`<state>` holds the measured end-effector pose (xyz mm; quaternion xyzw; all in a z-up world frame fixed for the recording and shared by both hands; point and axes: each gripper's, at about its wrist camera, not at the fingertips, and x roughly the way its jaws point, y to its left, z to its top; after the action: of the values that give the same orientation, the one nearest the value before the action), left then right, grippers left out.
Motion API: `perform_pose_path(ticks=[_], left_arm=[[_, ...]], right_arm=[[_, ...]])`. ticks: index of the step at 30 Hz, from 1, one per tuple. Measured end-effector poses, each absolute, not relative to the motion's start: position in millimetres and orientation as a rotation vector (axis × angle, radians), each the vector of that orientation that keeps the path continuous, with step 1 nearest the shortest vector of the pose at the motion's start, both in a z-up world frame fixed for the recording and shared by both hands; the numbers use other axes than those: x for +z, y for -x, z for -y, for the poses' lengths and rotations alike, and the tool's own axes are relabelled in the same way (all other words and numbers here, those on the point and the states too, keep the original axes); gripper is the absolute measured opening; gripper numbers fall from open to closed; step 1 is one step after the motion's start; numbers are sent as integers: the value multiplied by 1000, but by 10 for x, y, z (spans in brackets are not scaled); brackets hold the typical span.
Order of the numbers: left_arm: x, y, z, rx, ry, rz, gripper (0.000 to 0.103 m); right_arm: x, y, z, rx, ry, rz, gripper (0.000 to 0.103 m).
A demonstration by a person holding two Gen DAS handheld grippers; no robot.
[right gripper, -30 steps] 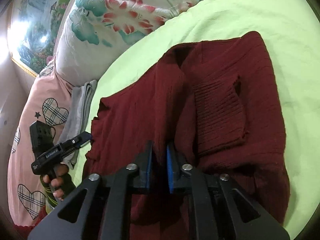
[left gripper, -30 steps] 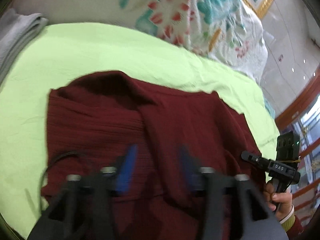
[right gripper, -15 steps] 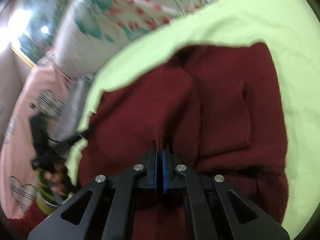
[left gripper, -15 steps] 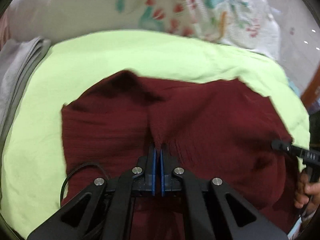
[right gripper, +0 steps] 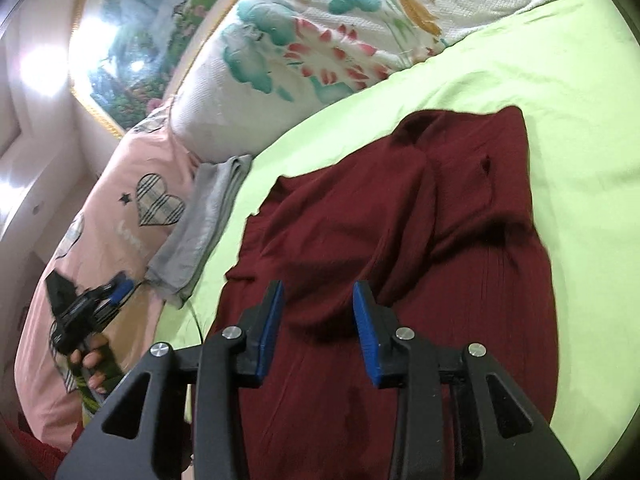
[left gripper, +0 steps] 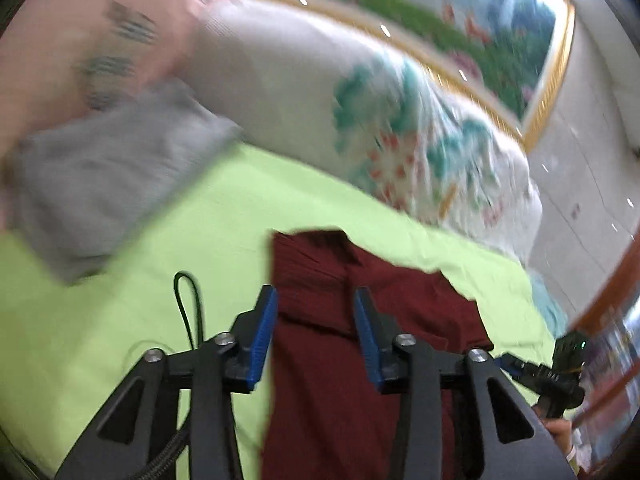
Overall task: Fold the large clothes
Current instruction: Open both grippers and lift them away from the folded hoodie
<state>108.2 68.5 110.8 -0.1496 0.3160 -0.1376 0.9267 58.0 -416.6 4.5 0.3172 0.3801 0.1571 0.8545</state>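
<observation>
A dark red knitted sweater (right gripper: 400,240) lies folded on the lime-green bed sheet (right gripper: 540,64); it also shows in the left wrist view (left gripper: 340,360). My left gripper (left gripper: 315,312) is open and empty, above the sweater's left edge. My right gripper (right gripper: 318,308) is open and empty, over the sweater's near part. The left gripper also shows in the right wrist view (right gripper: 102,302), held by a hand beside the bed. The right gripper shows in the left wrist view (left gripper: 536,372) at the right edge.
A folded grey cloth (right gripper: 204,232) lies at the sheet's left edge. A floral pillow (right gripper: 304,52) and a pink heart-patterned pillow (right gripper: 120,232) lie at the head of the bed. A framed picture (right gripper: 132,48) hangs behind. A black cable (left gripper: 188,304) loops near the left gripper.
Both grippers were shut on sweater folds half a second ago and have now opened and let go. The left gripper has swung left and up; its view is blurred.
</observation>
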Motion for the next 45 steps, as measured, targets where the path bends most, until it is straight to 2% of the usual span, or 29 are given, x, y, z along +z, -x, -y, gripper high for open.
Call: perform_pose_path(ticks=[7,12,15,17,20,27,31,35,38,45], left_arm=[[1769,258,-1738,100,206,-508,61],[1921,912,-2256,303,271,-444,68],[1932,1190,-2513,445,290,-414,68],[1898,1242,-2613,434,267,-420,74],[1643,1067,-2648,281,322,-539,76],[633,365,-1904,-2,332,-817,76],[386,178,-1595,-78,286,-865,77],[317,104,-1401,-157,274,-876,81],[165,3,-1275,-221,286,-933,81],[-308,-276,-849,-308,185,-1064,80]], right_arm=[[-99,-208,3783,419,-660,-844,41],[-136,15,3591,463,-619,-883,42],[-70,167,3594,466,-595,-884,47],[2,272,3665,445,-569,-867,52],[87,422,3844,392,-563,-840,55],[450,732,4493,204,-467,-800,56],[1006,961,5110,14,-338,-718,58],[1337,1108,5556,-143,-251,-626,66],[1134,1065,5559,-58,-384,-615,67],[3,781,4845,156,-568,-822,67]])
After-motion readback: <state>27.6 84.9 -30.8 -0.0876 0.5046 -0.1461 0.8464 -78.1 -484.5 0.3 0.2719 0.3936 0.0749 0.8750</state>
